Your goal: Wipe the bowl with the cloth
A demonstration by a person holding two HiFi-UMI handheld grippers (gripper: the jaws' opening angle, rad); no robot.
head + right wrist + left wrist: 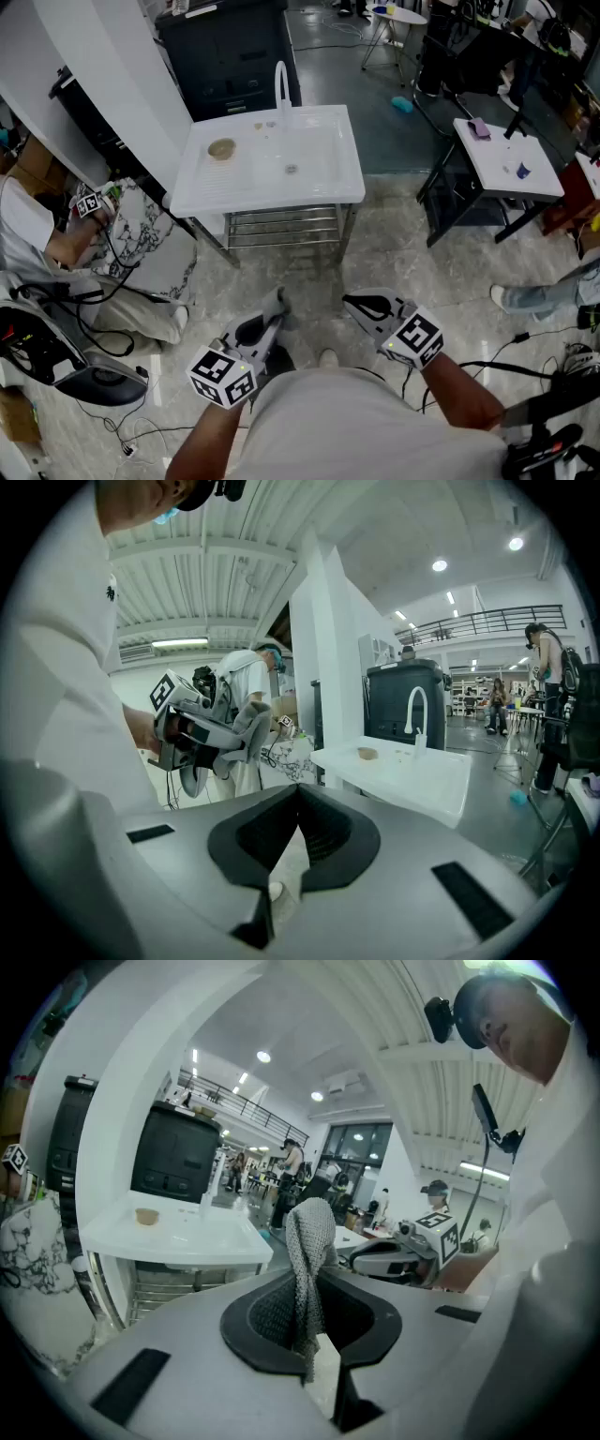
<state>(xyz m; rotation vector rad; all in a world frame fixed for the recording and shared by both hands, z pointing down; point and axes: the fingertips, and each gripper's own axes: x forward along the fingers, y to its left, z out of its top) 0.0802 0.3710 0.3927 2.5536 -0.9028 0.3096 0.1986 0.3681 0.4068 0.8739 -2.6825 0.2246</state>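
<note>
A small tan bowl [221, 148] stands on the left part of a white sink table [319, 183], well ahead of me across bare floor. It also shows far off as the bowl [145, 1215] in the left gripper view and the bowl [367, 753] in the right gripper view. My left gripper [278, 307] is shut on a grey knitted cloth [309, 1241], which sticks up from between the jaws. My right gripper [350, 302] is shut with nothing in it; its jaws meet in the right gripper view [298, 799]. Both grippers are held close to my body.
A white faucet [281, 86] rises at the table's back edge, with a black cabinet [225, 47] behind it. A wire shelf [281, 227] sits under the table. A seated person [37, 246] and cables [84, 328] are at the left. Another white table [511, 161] stands at the right.
</note>
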